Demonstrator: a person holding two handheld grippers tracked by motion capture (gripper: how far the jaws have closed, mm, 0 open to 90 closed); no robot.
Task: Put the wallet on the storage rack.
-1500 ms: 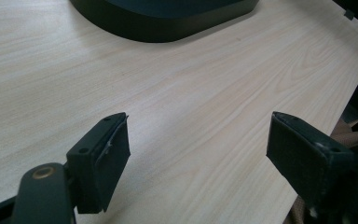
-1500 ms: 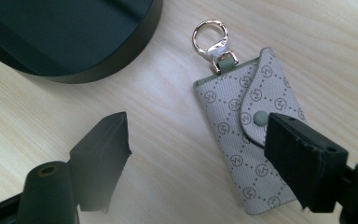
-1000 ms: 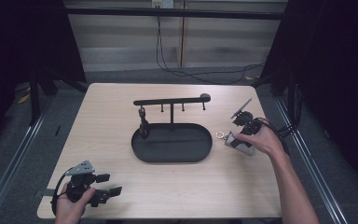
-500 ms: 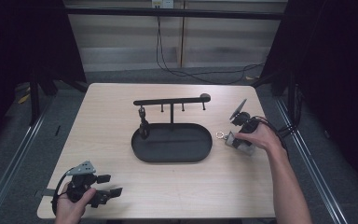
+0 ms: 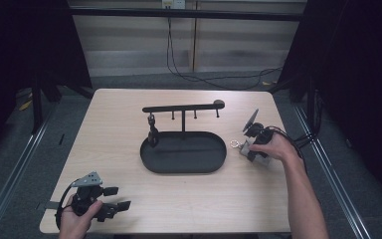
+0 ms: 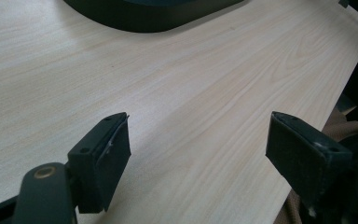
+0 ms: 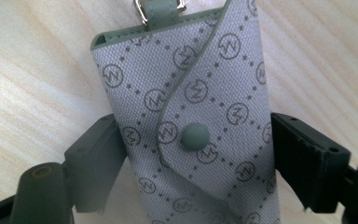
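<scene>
A grey patterned fabric key pouch (image 7: 200, 121) is pinched by the right claw (image 7: 191, 158); a shallow grip could let it slip. The left claw (image 6: 200, 158) is held spread above the pale wooden worktop (image 6: 191, 79).

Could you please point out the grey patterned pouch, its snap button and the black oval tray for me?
Grey patterned pouch (image 7: 223, 84): right gripper view, on its front flap.
Snap button (image 7: 196, 137): right gripper view, its centre.
Black oval tray (image 5: 199, 168): high view, near rim.

**Bench layout**

The tray (image 5: 183, 160) sits at the centre of the bench (image 5: 114, 119). A hook stand (image 5: 183, 107) rises from its rear edge. The pouch (image 7: 193, 121) lies on the bench right of the tray, between the right gripper (image 5: 251, 144) jaws. The left gripper (image 5: 110, 199) sits at the front-left corner.
</scene>
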